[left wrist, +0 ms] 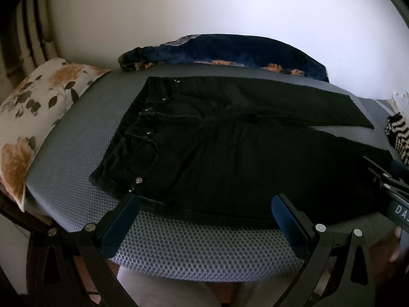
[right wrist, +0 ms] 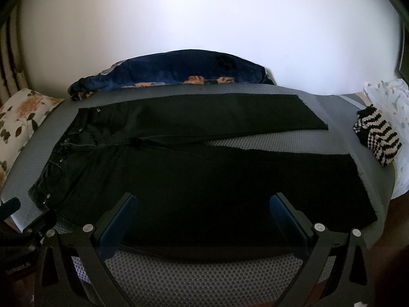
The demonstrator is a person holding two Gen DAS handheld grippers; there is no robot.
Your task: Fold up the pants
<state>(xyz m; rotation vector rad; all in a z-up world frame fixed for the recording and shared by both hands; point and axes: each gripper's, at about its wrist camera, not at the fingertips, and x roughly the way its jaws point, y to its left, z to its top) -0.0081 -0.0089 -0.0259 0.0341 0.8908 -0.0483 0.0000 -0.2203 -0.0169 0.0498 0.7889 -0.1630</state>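
Black pants (left wrist: 230, 148) (right wrist: 194, 176) lie flat on a grey mesh mattress (left wrist: 84, 138) (right wrist: 204, 278), waistband to the left, the two legs spread apart toward the right. My left gripper (left wrist: 205, 200) is open at the pants' near edge, close to the waistband end, with nothing between its fingers. My right gripper (right wrist: 203, 200) is open over the near leg, also holding nothing. The right gripper's body (left wrist: 391, 192) shows at the right edge of the left wrist view. The left gripper's body (right wrist: 20, 227) shows at the lower left of the right wrist view.
A floral pillow (left wrist: 33, 117) (right wrist: 23, 115) lies left of the waistband. A dark blue floral blanket (left wrist: 230, 51) (right wrist: 179, 69) is bunched at the far edge against the white wall. A black-and-white striped knit item (right wrist: 378, 138) (left wrist: 398, 138) and white cloth (right wrist: 388, 97) sit right of the leg ends.
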